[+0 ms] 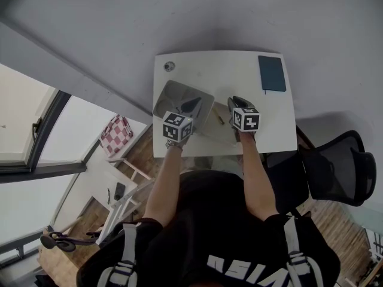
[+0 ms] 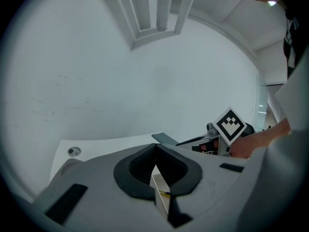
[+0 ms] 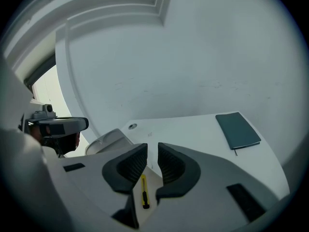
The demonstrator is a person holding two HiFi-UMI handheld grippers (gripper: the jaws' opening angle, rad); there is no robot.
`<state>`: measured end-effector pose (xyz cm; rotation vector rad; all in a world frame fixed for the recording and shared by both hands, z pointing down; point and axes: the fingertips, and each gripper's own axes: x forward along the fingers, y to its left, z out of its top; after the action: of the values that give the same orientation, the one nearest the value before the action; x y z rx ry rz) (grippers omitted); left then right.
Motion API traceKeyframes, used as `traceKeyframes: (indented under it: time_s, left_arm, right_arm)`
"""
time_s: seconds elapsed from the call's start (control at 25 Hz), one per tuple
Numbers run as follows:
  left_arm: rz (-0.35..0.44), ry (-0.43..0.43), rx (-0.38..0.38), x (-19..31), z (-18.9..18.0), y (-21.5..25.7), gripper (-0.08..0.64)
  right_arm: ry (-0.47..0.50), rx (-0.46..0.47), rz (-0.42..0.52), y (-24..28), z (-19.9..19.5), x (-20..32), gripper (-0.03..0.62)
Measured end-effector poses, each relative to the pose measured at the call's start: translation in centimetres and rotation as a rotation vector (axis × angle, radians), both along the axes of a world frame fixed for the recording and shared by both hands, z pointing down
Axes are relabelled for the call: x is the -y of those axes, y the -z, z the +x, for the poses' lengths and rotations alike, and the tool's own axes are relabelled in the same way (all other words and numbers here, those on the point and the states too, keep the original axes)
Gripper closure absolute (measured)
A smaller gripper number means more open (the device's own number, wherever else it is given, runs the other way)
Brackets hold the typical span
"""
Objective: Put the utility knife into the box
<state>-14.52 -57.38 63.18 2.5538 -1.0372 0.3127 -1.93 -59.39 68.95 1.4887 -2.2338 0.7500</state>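
Right gripper [image 3: 152, 153], jaws slightly apart and empty, hovers over the yellow utility knife [image 3: 144, 191]. Left gripper [image 2: 155, 152] clamps the box [image 2: 159, 191] wall.

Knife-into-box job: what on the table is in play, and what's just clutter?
In play: utility knife; white box; right claw; left claw.
Lying about: dark notebook; small round fitting; grey tray (role unclear).
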Motion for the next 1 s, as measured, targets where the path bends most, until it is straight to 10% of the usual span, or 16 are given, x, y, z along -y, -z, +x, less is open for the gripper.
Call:
traceKeyframes:
  time_s: [1.0]
  left_arm:
    - [0.205,0.042,-0.047,2.5,-0.2,11.1,0.535]
  right_arm:
    - [-0.027,-0.103,0.367,14.9,4.3,0.8,0.577]
